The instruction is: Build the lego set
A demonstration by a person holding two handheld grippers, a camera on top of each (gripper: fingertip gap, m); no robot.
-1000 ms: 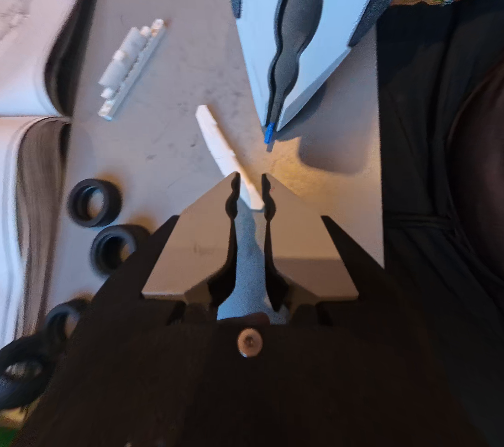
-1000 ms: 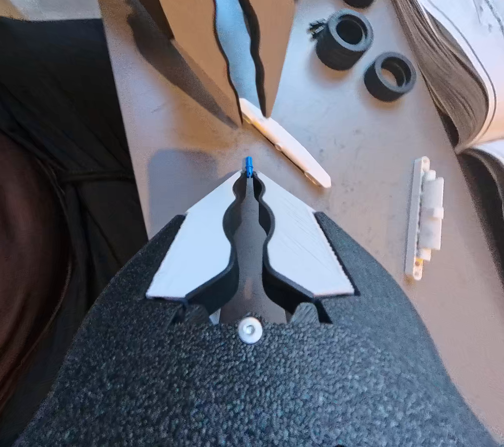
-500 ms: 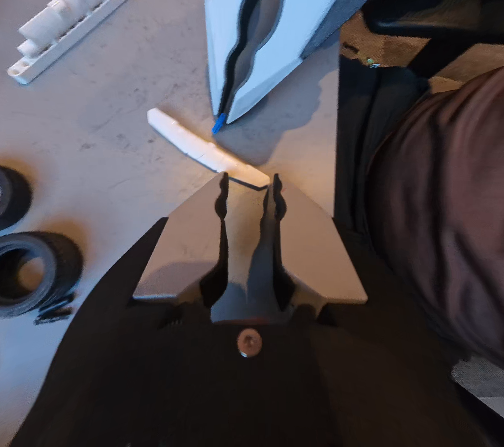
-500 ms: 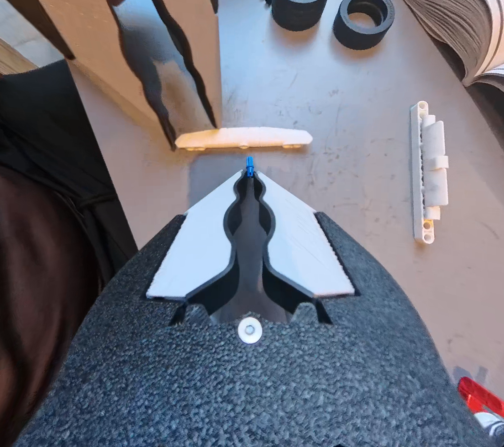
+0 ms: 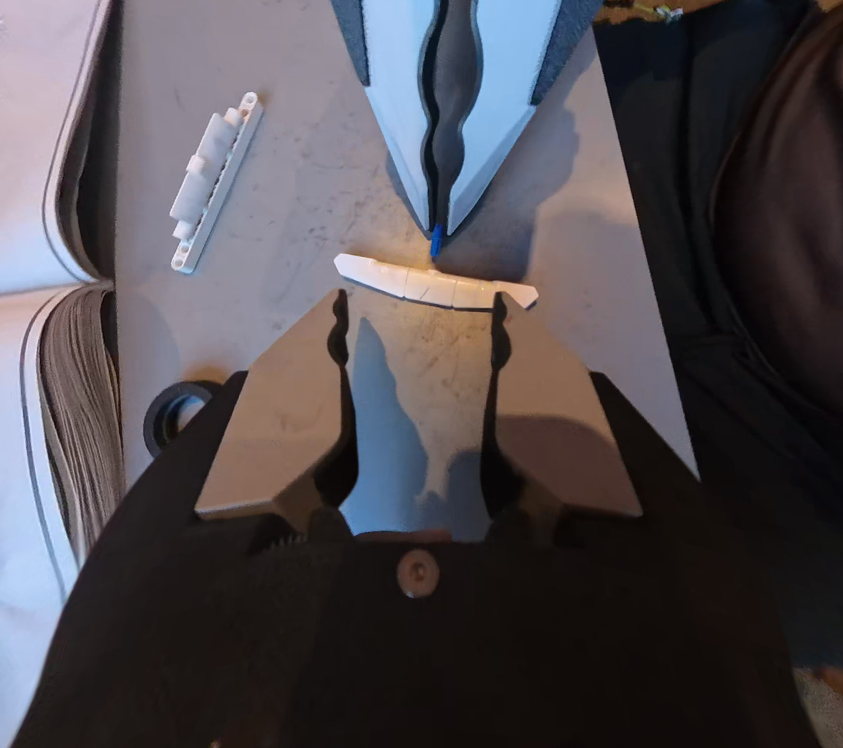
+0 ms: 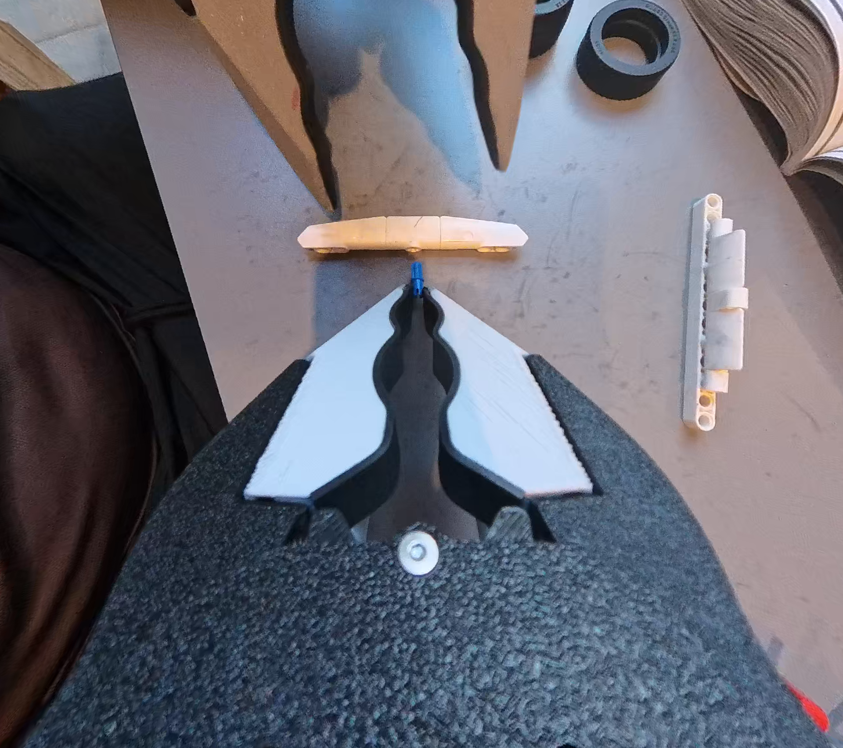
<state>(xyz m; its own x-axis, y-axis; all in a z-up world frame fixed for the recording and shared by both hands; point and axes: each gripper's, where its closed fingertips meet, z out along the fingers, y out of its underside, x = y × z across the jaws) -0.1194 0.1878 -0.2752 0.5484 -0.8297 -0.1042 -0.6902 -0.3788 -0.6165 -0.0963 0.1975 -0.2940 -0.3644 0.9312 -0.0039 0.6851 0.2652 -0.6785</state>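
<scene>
The right gripper (image 6: 416, 288) is closed on a small blue pin (image 6: 416, 273), which sticks out from its tips and points at the middle of a long white curved piece (image 6: 413, 234). This piece lies flat on the grey desk (image 6: 593, 224), near the edge where a person in dark clothes sits, and the pin is just beside it, perhaps not touching. The left gripper (image 5: 419, 299) is wide open and holds nothing; its tips stand on the other side of the white piece, one near each end. A white beam with parts on it (image 6: 711, 311) lies further in, near an open book (image 6: 775, 19). Two black tyres (image 6: 627, 50) rest beside the book.
</scene>
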